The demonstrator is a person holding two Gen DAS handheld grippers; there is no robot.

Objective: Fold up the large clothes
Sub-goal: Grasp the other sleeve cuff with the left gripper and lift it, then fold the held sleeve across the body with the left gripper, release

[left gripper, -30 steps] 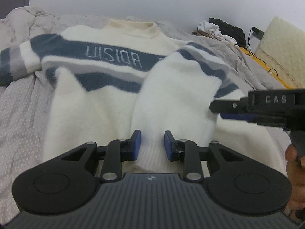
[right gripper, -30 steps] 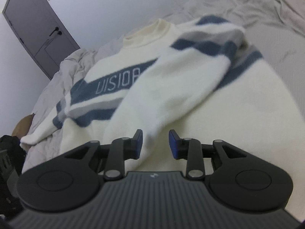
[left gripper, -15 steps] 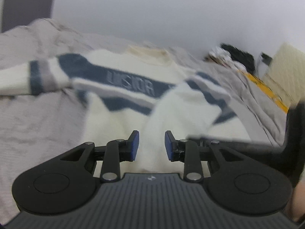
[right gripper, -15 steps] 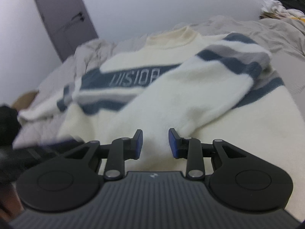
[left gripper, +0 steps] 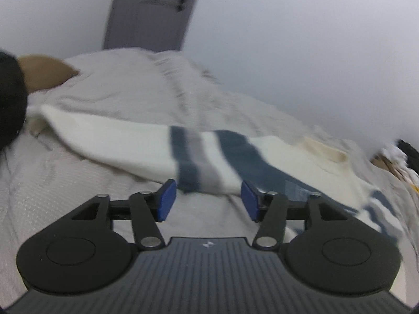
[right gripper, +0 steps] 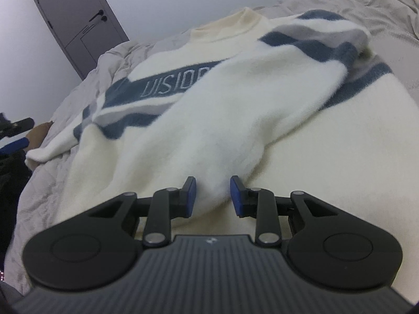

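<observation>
Sweater (right gripper: 235, 120) spread on bed (right gripper: 379, 13) — no containers.

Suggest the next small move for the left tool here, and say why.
Probably bring the left tool down onto the outstretched sleeve and close on it. That sleeve lies flat on the bedding, unfolded, while the other sleeve is already laid across the sweater's body. The left tool's jaws have just been opening, with nothing between them.
</observation>
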